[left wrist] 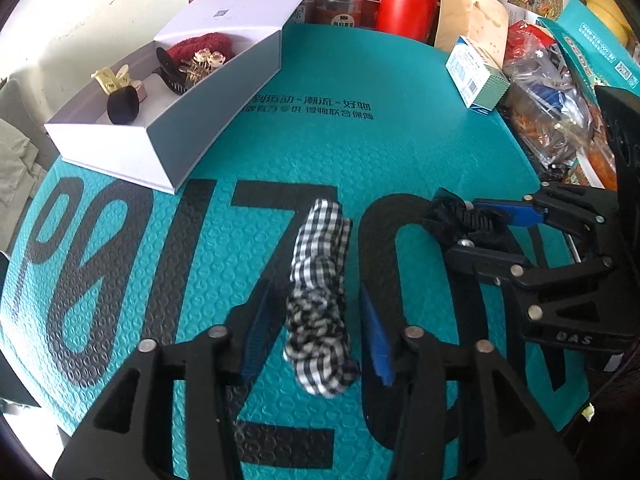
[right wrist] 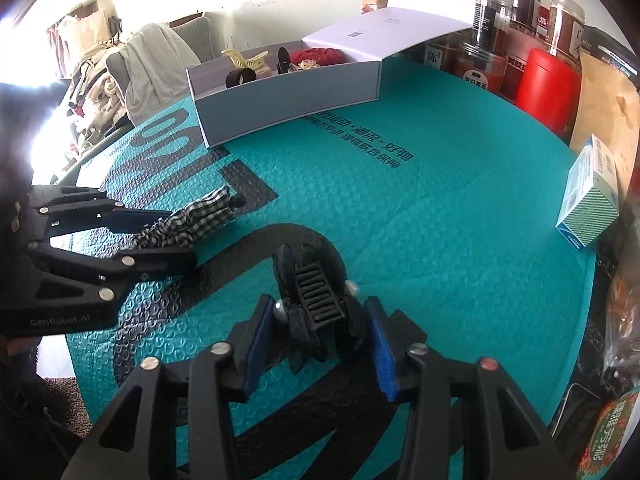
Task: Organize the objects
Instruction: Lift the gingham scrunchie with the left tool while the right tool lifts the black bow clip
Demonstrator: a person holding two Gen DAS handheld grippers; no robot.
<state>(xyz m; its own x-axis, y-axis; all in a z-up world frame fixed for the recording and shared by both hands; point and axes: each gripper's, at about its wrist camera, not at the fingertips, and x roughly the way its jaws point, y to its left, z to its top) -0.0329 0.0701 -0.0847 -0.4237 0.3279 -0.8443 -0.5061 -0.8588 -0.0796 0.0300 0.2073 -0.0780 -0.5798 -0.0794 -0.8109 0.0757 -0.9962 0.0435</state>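
A black-and-white checked scrunchie [left wrist: 318, 300] lies on the teal mat [left wrist: 360, 152]. It sits between the blue pads of my left gripper [left wrist: 316, 292], which stands open with a small gap on each side. At the right edge of the same view my right gripper [left wrist: 460, 232] straddles a black hair clip with pearls [left wrist: 460, 216]. In the right wrist view that clip [right wrist: 316, 300] rests on the mat between the pads of the right gripper [right wrist: 318, 304]; its jaws are open and not pressing. The left gripper [right wrist: 180, 236] and the scrunchie [right wrist: 192, 220] show at the left.
A white open box [left wrist: 208, 120] stands at the back left of the mat and holds a yellow claw clip [left wrist: 110, 78], a black band [left wrist: 122, 104], a red scrunchie [left wrist: 200, 46] and other clips. Jars, a red canister [left wrist: 404, 8], a small carton [left wrist: 476, 80] and bags crowd the back and right.
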